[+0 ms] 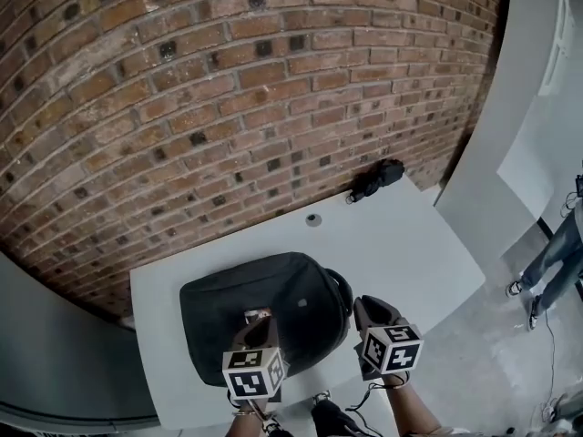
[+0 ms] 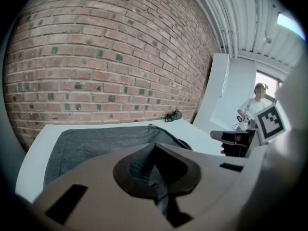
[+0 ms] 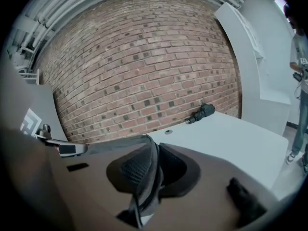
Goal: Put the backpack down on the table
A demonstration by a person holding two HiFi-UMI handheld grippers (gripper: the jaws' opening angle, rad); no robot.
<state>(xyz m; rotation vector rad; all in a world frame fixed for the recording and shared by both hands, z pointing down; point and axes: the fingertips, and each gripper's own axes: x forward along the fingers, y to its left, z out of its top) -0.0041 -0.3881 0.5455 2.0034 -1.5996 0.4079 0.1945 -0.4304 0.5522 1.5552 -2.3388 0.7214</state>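
Observation:
A dark grey backpack lies flat on the white table, near its front edge. My left gripper hovers over the bag's middle. In the left gripper view its pads meet with nothing visible between them, and the bag lies below. My right gripper is at the bag's right end. In the right gripper view it is shut on a grey strap of the backpack, which runs up between the pads toward the bag.
A small black bundle lies at the table's far edge against the brick wall. A round cap sits in the tabletop behind the bag. A white partition stands on the right, and a person stands beyond it.

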